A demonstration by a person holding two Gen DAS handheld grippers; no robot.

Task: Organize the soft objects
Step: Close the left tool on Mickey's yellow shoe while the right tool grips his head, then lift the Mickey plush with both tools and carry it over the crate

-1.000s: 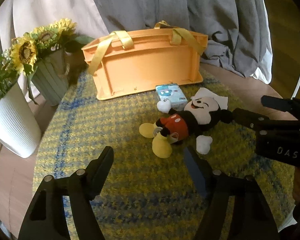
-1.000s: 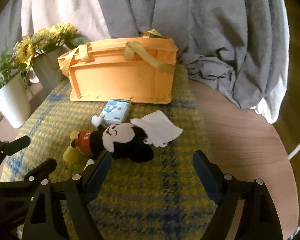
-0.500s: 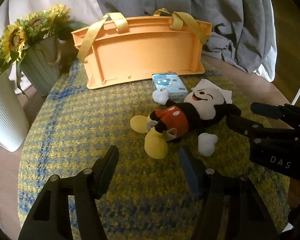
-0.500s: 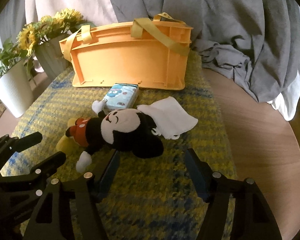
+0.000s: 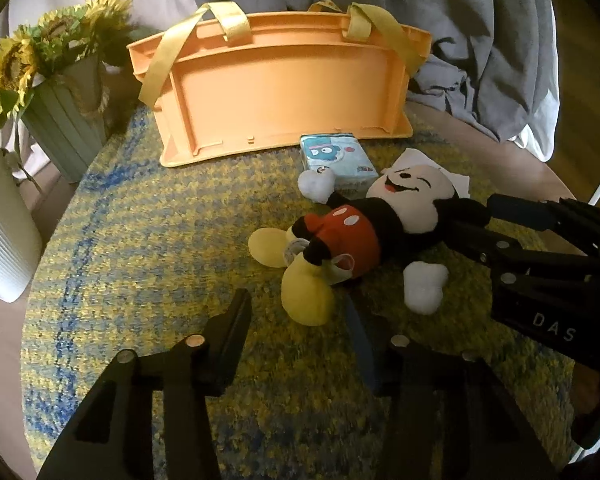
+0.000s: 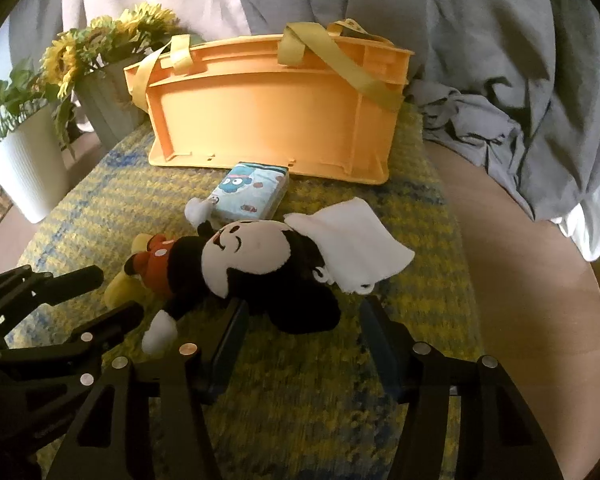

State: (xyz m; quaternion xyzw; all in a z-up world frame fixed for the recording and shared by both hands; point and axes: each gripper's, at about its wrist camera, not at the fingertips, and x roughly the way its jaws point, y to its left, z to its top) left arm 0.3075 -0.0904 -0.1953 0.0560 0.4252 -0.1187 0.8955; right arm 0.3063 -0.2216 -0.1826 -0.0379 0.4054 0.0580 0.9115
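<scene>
A Mickey Mouse plush (image 5: 364, 228) (image 6: 236, 264) lies on its back on the yellow-and-blue mat (image 5: 148, 248). A light-blue tissue pack (image 5: 336, 156) (image 6: 252, 194) lies behind it, touching its raised white hand. A white cloth (image 6: 352, 248) lies by its head. An orange basket (image 5: 276, 96) (image 6: 268, 112) with yellow straps stands behind. My left gripper (image 5: 300, 312) is open, its jaws on either side of the plush's yellow foot. My right gripper (image 6: 304, 316) is open, its jaws around the plush's black ear.
A green pot of sunflowers (image 5: 60, 120) (image 6: 104, 92) and a white ribbed planter (image 5: 0, 232) (image 6: 28, 176) stand at the left. Grey fabric (image 5: 460, 40) hangs behind the basket. The round wooden table's bare edge (image 6: 520, 280) shows at the right.
Both grippers have moved forward and closer to the plush. The left jaws now flank its foot and the right jaws reach its ear. Nothing has been grasped.
</scene>
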